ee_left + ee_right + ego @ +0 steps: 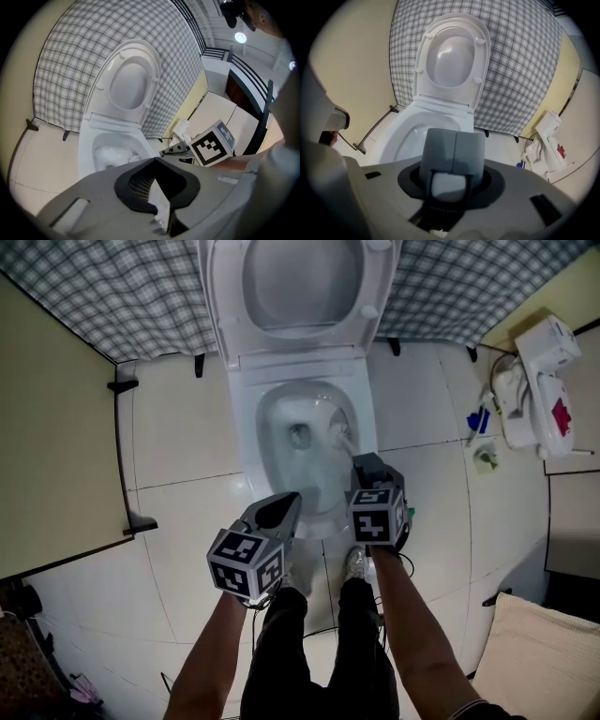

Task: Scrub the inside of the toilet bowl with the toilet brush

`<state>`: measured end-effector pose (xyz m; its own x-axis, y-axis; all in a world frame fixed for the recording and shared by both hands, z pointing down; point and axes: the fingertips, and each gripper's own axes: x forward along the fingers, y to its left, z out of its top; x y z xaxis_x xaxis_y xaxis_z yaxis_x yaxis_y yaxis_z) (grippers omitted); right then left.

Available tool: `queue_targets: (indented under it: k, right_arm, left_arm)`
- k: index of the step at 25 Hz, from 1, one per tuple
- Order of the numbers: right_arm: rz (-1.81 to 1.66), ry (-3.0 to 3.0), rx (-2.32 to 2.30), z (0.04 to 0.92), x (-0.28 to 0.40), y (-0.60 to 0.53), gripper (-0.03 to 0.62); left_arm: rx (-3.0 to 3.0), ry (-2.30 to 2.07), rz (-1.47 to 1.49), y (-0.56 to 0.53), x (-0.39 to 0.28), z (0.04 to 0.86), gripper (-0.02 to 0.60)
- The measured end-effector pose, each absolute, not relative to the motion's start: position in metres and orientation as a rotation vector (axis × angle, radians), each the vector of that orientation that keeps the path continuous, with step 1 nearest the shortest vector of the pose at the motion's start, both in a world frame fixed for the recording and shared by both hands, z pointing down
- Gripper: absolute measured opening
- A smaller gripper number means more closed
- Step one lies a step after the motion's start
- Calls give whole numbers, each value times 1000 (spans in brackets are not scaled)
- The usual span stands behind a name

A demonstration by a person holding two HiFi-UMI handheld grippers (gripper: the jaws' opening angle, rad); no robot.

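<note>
The white toilet (246, 390) stands with seat and lid (300, 282) raised, its bowl (281, 427) open below me. My right gripper (367, 467) hovers over the bowl's right front rim, shut on the pale handle of the toilet brush (449, 183). The white brush head (343, 439) is down inside the bowl at its right wall. My left gripper (287, 504) hangs over the front rim, jaws together and holding nothing. The left gripper view shows the bowl (110, 154) ahead and the right gripper's marker cube (213, 147) beside it.
A checked cloth (103, 287) hangs behind the toilet. A white plastic unit with a red mark (539, 381) and a small blue item (478, 420) lie on the tiled floor at right. A cream panel (52, 427) stands left; a cushion (544, 652) lies lower right. The person's legs (319, 643) are at the bowl's front.
</note>
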<state>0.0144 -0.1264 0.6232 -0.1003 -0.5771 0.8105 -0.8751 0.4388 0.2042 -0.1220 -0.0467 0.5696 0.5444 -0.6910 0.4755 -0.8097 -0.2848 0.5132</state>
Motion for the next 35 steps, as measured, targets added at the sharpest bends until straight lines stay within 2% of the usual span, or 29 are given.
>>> queue_targets:
  k: [9,20,28,35]
  right_arm:
    - [413,-1722,1134,621,35,-76,170]
    - [326,-1711,846,624,26,-13,164]
    - [301,-1798,627,623,-13,13,164]
    - [346,-1912,632,631,-54,1,164]
  left_arm:
    - [2061,-1202,241,-35,-119,565,8]
    - [2043,-1231,240,-2,-122,560,8]
    - [2005,-1282,219,13,-139,558,8]
    - [1973,-1326,216,14,-154,562,8]
